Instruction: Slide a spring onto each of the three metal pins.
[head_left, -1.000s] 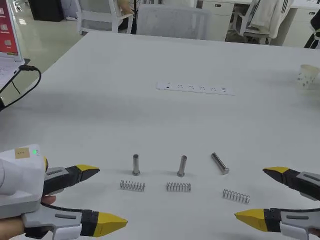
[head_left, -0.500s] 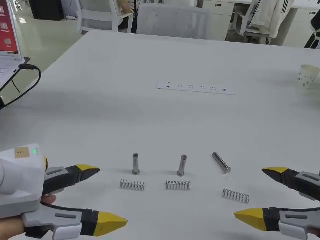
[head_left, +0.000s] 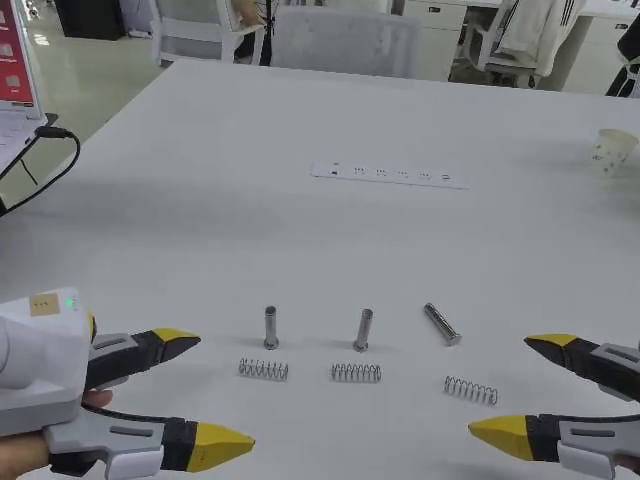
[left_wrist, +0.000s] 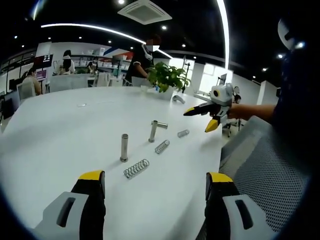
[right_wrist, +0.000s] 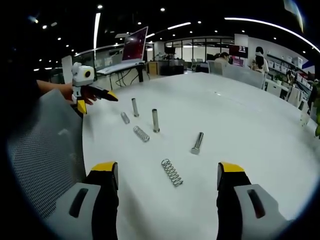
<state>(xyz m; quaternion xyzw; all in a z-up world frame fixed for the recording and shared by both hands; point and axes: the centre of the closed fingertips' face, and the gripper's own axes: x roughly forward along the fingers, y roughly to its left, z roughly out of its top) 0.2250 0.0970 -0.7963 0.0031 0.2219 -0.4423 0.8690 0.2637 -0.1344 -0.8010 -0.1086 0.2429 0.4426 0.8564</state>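
Right gripper (right_wrist: 167, 169) fingers (right_wrist: 104, 175) spread wide, a spring (right_wrist: 171, 172) lying ahead.

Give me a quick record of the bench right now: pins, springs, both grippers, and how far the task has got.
pins: left pin and middle pin upright, right pin lying down
springs: left spring, middle spring, right spring, each flat on the table near its pin
left gripper: open, empty
right gripper: open, empty
progress: no spring on any pin
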